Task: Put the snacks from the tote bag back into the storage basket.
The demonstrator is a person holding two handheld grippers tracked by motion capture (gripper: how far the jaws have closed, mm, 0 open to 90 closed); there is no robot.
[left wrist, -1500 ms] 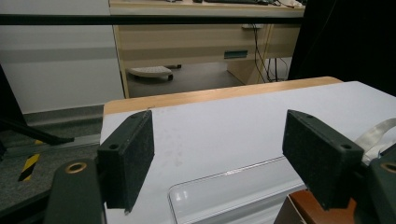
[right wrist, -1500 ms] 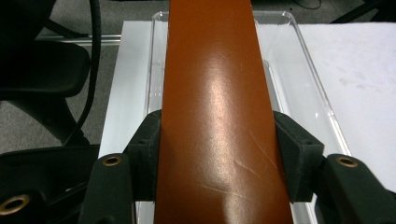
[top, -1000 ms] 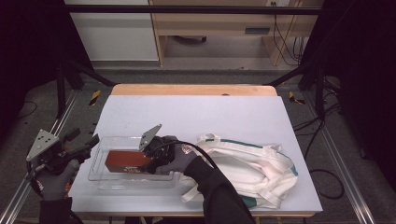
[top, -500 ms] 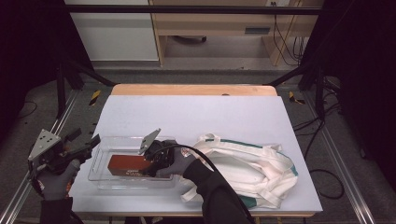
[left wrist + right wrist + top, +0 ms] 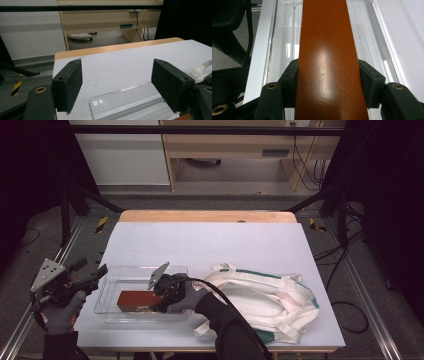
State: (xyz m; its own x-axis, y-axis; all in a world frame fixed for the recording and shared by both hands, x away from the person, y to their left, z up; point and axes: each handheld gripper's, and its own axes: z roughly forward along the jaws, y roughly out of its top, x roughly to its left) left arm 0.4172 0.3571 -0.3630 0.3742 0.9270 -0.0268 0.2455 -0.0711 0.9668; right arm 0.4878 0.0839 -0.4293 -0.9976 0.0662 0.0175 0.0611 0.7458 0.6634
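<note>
High view: brown case point(image 5: 136, 299) lies inside clear tray point(image 5: 111, 281), near its front wall.

Glossy brown-orange case point(image 5: 136, 299) lies flat, lengthwise inside the clear plastic tray point(image 5: 112, 275).

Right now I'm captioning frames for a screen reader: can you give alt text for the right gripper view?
The right gripper clamps a glossy brown case between its black jaws, just above a clear plastic tray on a pale table.
</note>
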